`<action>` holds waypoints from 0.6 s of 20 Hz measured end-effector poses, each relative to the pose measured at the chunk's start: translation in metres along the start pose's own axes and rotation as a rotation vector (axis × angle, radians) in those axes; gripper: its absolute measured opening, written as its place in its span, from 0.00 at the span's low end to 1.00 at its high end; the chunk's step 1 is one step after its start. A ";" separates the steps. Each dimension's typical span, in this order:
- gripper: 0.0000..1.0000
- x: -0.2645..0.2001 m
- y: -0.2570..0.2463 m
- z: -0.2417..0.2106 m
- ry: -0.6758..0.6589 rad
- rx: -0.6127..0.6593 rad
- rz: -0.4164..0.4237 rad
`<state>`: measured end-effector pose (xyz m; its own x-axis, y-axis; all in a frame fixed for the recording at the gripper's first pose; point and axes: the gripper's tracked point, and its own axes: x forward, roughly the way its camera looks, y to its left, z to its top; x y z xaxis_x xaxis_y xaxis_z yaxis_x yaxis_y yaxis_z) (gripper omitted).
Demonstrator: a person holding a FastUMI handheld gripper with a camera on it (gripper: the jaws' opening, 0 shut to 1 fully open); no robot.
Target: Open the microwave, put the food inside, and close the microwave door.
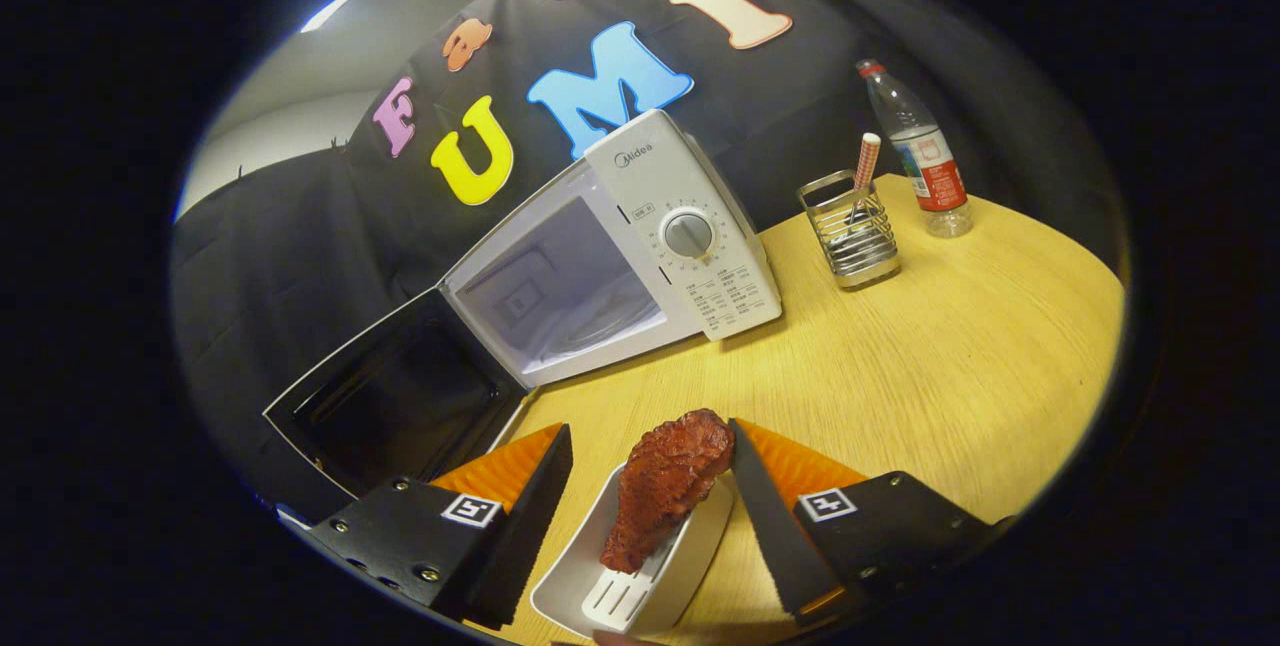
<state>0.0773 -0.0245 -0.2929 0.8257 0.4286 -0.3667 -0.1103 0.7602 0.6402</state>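
The white microwave (690, 226) stands on the wooden table (950, 376) beyond my fingers, its door (390, 401) swung wide to the left and its pale cavity (560, 291) showing. A reddish-brown piece of meat (665, 486) lies in a white oblong dish (640, 581) on the table between my fingers. My gripper (650, 431) is open. The right finger sits against the dish's rim, while a thin strip of table shows between the left finger and the dish.
A wire holder (850, 231) with a striped straw stands to the right of the microwave. A plastic water bottle (920, 151) stands behind it near the table's far edge. Bare tabletop stretches to the right of my fingers.
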 end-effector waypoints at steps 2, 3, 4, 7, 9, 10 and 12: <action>0.72 0.008 -0.008 -0.002 -0.002 0.017 -0.016; 0.68 0.009 -0.012 -0.001 -0.002 0.028 -0.023; 0.58 0.012 -0.014 -0.004 0.002 0.037 -0.024; 0.39 0.012 -0.015 -0.004 0.016 0.101 0.020; 0.39 0.013 -0.015 -0.002 0.021 0.161 0.056; 0.38 0.015 -0.013 -0.004 0.016 0.173 0.072; 0.38 0.015 -0.009 -0.006 0.017 0.172 0.117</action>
<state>0.0872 -0.0220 -0.3081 0.8033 0.5184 -0.2933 -0.1077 0.6107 0.7845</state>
